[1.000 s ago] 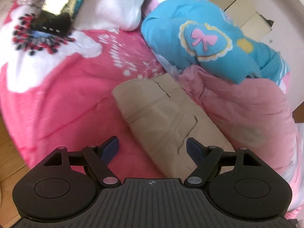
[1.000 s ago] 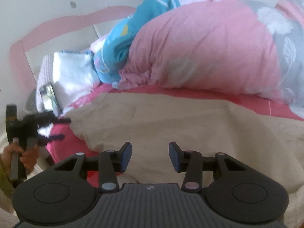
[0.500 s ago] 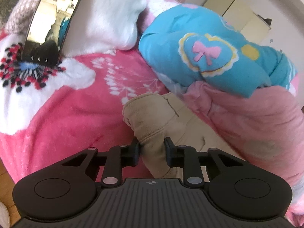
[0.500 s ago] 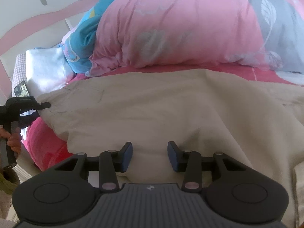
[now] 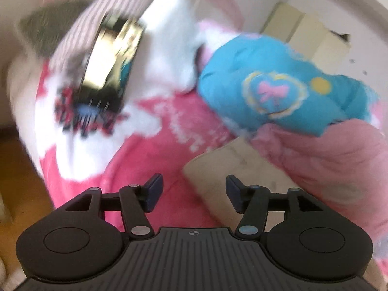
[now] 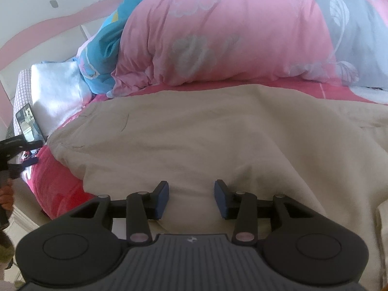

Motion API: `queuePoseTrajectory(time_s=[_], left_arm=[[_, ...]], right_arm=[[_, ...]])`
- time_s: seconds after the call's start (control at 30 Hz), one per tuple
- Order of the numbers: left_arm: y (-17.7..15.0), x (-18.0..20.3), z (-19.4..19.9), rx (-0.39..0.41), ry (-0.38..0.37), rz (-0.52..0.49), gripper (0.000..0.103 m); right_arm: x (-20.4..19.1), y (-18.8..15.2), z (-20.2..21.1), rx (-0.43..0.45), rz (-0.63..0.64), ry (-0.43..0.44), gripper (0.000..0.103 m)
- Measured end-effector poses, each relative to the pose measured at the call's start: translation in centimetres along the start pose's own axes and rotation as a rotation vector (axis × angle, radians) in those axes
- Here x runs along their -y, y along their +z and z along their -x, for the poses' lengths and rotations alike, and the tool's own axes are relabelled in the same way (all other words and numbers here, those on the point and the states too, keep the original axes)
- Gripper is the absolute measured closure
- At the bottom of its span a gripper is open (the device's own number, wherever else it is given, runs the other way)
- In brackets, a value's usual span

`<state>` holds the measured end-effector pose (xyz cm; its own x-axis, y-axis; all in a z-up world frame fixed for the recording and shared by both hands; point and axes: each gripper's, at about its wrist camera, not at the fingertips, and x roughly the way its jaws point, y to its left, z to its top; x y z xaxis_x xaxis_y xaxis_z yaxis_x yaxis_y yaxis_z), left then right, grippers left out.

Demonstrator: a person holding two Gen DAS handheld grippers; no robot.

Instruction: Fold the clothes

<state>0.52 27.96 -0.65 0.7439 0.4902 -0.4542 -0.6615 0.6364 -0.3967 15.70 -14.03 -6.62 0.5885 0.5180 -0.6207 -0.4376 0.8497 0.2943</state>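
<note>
The beige trousers [image 6: 218, 140] are spread flat on the pink bedspread [image 5: 150, 160], right up against the pink duvet [image 6: 218, 36]. Half a second back the left gripper [image 5: 192, 192] was pinched onto the waistband corner; now its jaws are opening with nothing between them, and that corner [image 5: 232, 167] lies just ahead of the right-hand finger. The right gripper [image 6: 190, 200] looks the same as before: jaws about halfway apart over the fabric, and I can't tell if the pads touch it. The left wrist view is badly motion-blurred. The phone [image 5: 114, 58] near the white pillow [image 5: 169, 48] is smeared, its screen unreadable. The blue duvet [image 5: 278, 84] shows a bow print. No readable writing anywhere.
</note>
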Motion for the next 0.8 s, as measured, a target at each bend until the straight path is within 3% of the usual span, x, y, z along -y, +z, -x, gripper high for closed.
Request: queuePoseTrajectory(time_s=[0.1,0.2,0.27,0.47,0.53,0.67,0.8], left_arm=[[-0.6,3.8,0.4,0.005,-0.087,-0.125,0.046],[-2.1,8.3,-1.7,-0.086,-0.171,-0.238,0.046],[-3.3,10.4,-3.7,-0.125,-0.189,-0.283,0.046],[-4.7,10.3,-9.1,-0.183,-0.051,-0.323,0.05],[-4.0,11.0,-8.6,-0.181,-0.03,-0.357,0.048],[-2.5,13.0,-8.0,-0.118,-0.061,-0.418,0.046],[-2.8,15.8,-10.3,-0.13,0.025,-0.496,0.04]], right_arm=[[0.1,-0.3,-0.1,0.015,0.003,0.005,0.059],[0.0,-0.3,-0.1,0.019,-0.002,0.005,0.059],[0.0,-0.5,-0.1,0.026,-0.001,0.003,0.059],[0.2,-0.9,0.0,0.045,0.005,0.022,0.059],[0.5,-1.0,0.0,0.046,-0.002,0.036,0.059],[0.9,-1.1,0.0,0.052,-0.019,0.056,0.059],[0.8,-1.3,0.0,0.064,-0.016,0.055,0.059]])
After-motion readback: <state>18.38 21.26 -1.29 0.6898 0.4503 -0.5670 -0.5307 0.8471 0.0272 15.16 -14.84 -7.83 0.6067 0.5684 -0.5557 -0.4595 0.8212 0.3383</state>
